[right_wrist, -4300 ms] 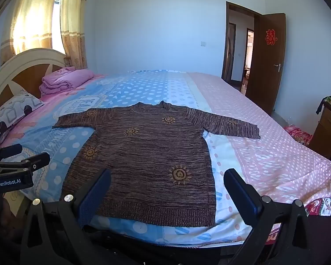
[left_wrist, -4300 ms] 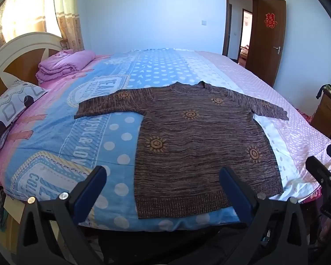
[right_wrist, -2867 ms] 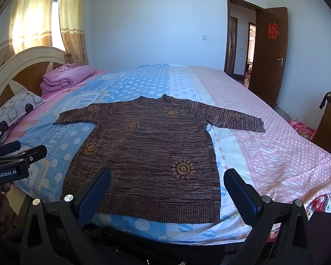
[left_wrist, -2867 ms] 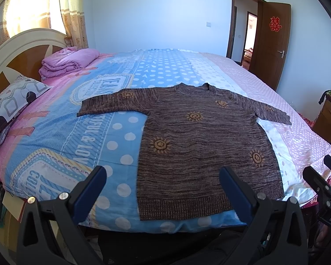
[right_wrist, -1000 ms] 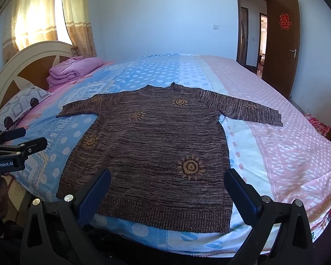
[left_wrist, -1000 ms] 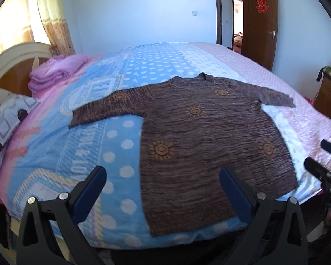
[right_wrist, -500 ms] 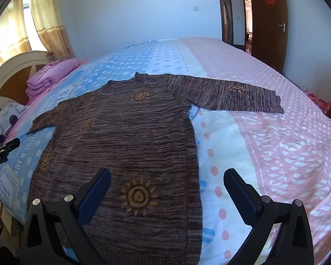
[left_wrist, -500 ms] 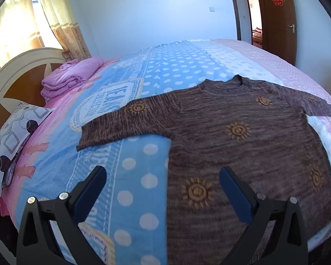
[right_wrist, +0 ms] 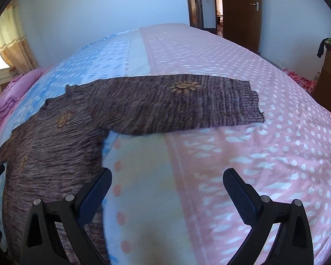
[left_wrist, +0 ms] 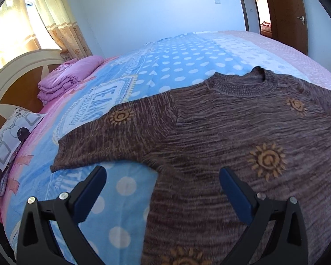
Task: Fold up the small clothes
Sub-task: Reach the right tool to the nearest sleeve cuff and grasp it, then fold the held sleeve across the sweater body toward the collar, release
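A brown knit sweater (left_wrist: 231,132) with orange sun patterns lies flat and spread on the bed, both sleeves out. My left gripper (left_wrist: 162,176) is open and empty, hovering over the left armpit, just below the left sleeve (left_wrist: 103,141). My right gripper (right_wrist: 167,181) is open and empty over bare bedspread, just right of the sweater's side edge (right_wrist: 55,154) and below the right sleeve (right_wrist: 187,108). The sleeve's cuff (right_wrist: 251,103) lies on the pink part of the cover.
The bed has a blue and pink dotted bedspread (left_wrist: 176,66). Folded pink bedding (left_wrist: 66,79) and a patterned pillow (left_wrist: 6,137) sit by the headboard (left_wrist: 17,70). A brown door (right_wrist: 240,8) stands open at the far right. A wooden cabinet (right_wrist: 328,79) stands right of the bed.
Both grippers have moved forward over the bed from its foot. The left one swung toward the left sleeve, the right one toward the right sleeve. Both stayed open. The sweater has not moved.
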The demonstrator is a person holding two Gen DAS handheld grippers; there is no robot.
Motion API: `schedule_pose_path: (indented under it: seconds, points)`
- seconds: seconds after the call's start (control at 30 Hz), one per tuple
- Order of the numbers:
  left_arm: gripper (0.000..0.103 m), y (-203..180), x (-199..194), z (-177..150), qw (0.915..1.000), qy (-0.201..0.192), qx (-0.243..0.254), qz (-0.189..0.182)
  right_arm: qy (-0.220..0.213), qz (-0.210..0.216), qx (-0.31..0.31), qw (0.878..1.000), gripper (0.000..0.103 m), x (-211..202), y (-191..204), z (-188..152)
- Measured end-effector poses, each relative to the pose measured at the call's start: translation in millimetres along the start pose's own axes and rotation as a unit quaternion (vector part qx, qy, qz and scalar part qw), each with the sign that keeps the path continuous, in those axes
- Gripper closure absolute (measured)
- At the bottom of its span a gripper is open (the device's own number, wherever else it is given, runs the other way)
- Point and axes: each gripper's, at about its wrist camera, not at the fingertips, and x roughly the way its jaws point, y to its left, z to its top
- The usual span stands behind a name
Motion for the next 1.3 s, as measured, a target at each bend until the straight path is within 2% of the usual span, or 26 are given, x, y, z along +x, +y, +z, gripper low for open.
schedule_pose_path:
  seconds: [0.1,0.27,0.33,0.4,0.53,0.67,0.83,0.87,0.9,0.93,0.97,1.03,1.3]
  points:
    - [0.000,-4.1,14.6,7.1,1.0000,0.007,-0.001,0.007,0.002,-0.011,0.024,1.000,0.017,11.1,-21.5,15.1]
    - [0.000,-6.3,32.3,8.4,0.9996,0.022,-0.011,0.016,-0.012,-0.020,0.083,0.996,0.019,16.9,-60.7,41.6]
    - [0.000,-8.1,37.7,5.9,0.9993,0.031,-0.012,0.018,-0.012,-0.024,0.110,0.994,0.029,23.5,-77.1,52.7]
    - [0.000,-8.7,38.8,5.3,0.9991,0.035,-0.013,0.018,-0.010,-0.028,0.124,0.992,0.034,28.9,-89.4,61.7]
    - [0.000,-13.0,39.2,3.7,0.9992,0.035,-0.010,0.018,-0.009,-0.045,0.140,0.989,0.034,39.7,-109.9,80.2]
    - [0.000,-12.8,44.7,4.5,0.9989,0.044,-0.013,0.014,0.001,-0.037,0.145,0.989,0.034,53.9,-121.2,94.9]
    - [0.000,-11.5,45.0,4.2,0.9990,0.040,-0.019,0.009,0.018,-0.037,0.124,0.991,0.040,72.5,-115.2,107.0]
    - [0.000,-11.4,45.1,4.1,0.9990,0.039,-0.020,0.008,0.019,-0.036,0.117,0.992,0.044,73.9,-111.6,107.7]
    - [0.000,-10.9,45.4,4.1,0.9989,0.040,-0.022,0.007,0.021,-0.039,0.109,0.993,0.059,75.3,-107.4,108.2]
    - [0.000,-10.6,46.1,4.3,0.9988,0.041,-0.023,0.007,0.024,-0.048,0.095,0.994,0.069,76.8,-102.1,108.2]
    - [0.000,-10.0,46.6,4.3,0.9988,0.042,-0.025,0.007,0.024,-0.047,0.085,0.995,0.070,77.7,-99.6,107.8]
    - [0.000,-9.3,46.8,4.1,0.9987,0.042,-0.028,0.007,0.022,-0.028,0.076,0.996,0.087,77.8,-95.3,107.0]
    - [0.000,-12.8,44.6,2.9,0.9991,0.035,-0.020,0.014,0.000,0.004,0.060,0.998,0.091,54.0,-77.2,113.5]
